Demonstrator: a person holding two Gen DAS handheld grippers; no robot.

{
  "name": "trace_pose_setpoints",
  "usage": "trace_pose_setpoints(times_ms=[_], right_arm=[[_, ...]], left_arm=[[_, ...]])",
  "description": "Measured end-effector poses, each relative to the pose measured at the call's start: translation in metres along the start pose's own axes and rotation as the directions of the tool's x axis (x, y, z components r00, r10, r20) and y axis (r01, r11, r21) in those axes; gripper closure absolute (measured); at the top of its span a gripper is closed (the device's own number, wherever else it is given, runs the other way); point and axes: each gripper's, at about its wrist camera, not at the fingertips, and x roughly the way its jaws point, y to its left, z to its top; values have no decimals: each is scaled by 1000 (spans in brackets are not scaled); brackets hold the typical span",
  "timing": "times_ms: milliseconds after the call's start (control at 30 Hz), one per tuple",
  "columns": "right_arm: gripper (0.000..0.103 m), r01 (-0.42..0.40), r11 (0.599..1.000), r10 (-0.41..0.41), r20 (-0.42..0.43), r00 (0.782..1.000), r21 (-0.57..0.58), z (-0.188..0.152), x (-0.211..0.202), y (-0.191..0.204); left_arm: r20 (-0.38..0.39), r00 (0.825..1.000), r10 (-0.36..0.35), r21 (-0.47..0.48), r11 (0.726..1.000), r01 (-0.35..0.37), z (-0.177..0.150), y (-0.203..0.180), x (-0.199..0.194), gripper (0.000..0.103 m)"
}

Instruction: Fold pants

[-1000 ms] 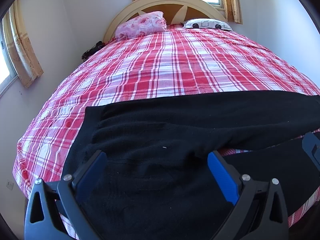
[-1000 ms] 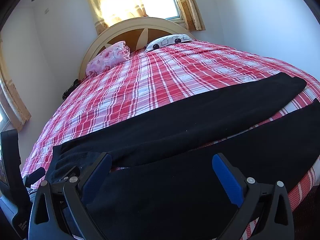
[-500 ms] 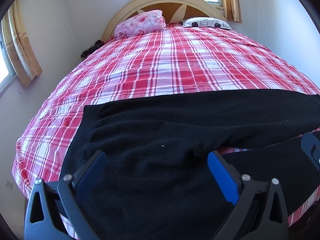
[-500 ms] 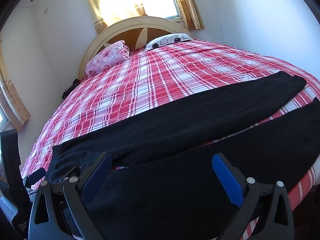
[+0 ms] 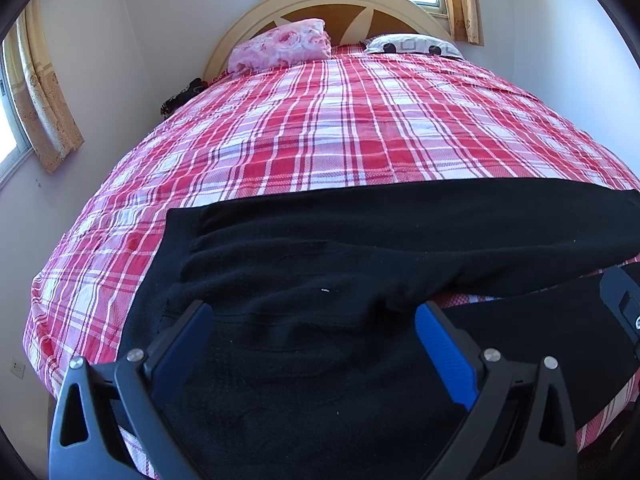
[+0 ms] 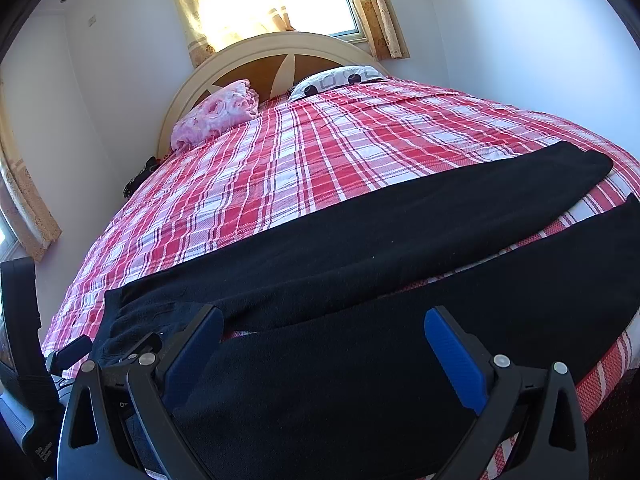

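Observation:
Black pants [image 5: 360,248] lie flat across the foot of the bed, waistband to the left, both legs stretching right with a strip of sheet between them. My left gripper [image 5: 314,320] hovers open over the waist and seat area, its blue pads wide apart with nothing held. In the right wrist view the pants [image 6: 400,240] run from lower left to the right edge. My right gripper [image 6: 322,324] stands open above the near leg, close to the crotch. The left gripper's body [image 6: 24,360] shows at the left edge there.
The bed's red and white plaid sheet [image 5: 340,128] fills the far side. A pink floral pillow [image 5: 280,46] and a white patterned pillow [image 5: 412,45] rest against the arched headboard [image 6: 280,52]. Curtained windows and white walls surround the bed; a dark item [image 5: 184,94] lies at its left edge.
Both views have shifted only slightly, the left one tilting a little upward. The pants lie as before and both grippers stay open.

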Motion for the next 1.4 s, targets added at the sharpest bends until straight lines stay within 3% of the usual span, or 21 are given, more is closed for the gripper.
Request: trace_pose_setpoints(times_ms=[1267, 1400], right_arm=[[1, 3, 1000, -3, -22, 1000, 0, -4, 7, 2], [1, -7, 1000, 7, -19, 1000, -16, -3, 9, 3]], left_arm=[[-30, 999, -14, 1, 1000, 14, -5, 0, 8, 0], [-48, 998, -44, 1, 999, 44, -5, 8, 12, 0]])
